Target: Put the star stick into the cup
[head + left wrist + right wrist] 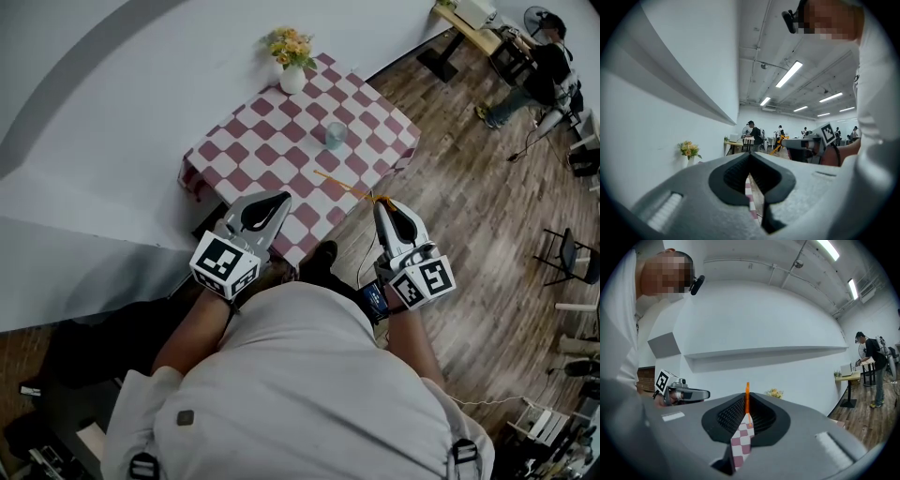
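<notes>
**Right gripper (381,204) pinches the star stick, cup out ahead**

Star stick (345,186) is locked in the right gripper's (747,404) jaws, which are pressed together on it. In the right gripper view the thin orange stick (747,391) pokes straight up past the tips. From the head view it slants out ahead and to the left of the jaws, over the near part of the table (281,141). Which end carries the star, I can't make out.

Farther ahead and slightly left of those jaws stands the cup (335,135), a pale glass upright on the red-and-white checked cloth, clear of the stick's free end. Beyond the cup, at the table's far corner, sits a white vase of yellow flowers (292,75).

Over to the left, level with its partner, the left gripper (279,199) hangs at the table's near edge. Its own view shows the left gripper's (750,157) jaws closed tip to tip with nothing between them.

Wooden floor (487,216) spreads off to the right of the right gripper, and far out that way a person (548,56) stands at a desk.
</notes>
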